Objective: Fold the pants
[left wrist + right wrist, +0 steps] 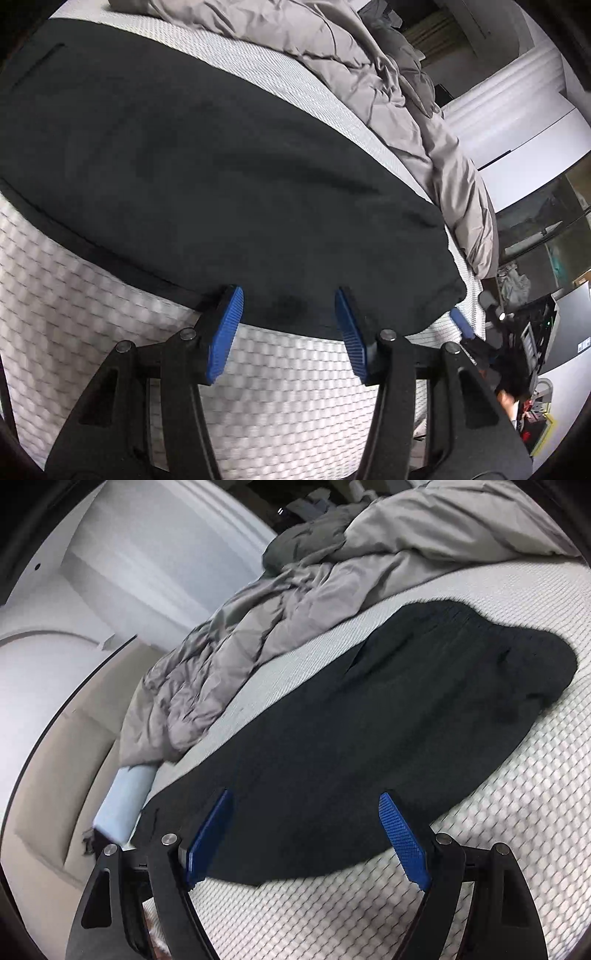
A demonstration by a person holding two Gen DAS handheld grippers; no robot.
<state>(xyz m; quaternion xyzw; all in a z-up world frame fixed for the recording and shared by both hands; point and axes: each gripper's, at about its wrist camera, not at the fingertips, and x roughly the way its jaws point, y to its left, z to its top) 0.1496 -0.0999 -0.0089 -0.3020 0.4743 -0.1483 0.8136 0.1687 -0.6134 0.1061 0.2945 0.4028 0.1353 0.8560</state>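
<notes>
The pants (221, 177) lie flat on the bed (295, 387); soft, light, limp cloth (likely to sag); best pinched at the near hem; left hand-held gripper (288, 325) and right hand-held gripper (306, 830) both gape, holding nothing.

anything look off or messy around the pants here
The black pants lie mostly flat on the white mattress, though one end is bunched. The grey duvet is crumpled in a heap along the far side. Nothing looks damaged.
</notes>
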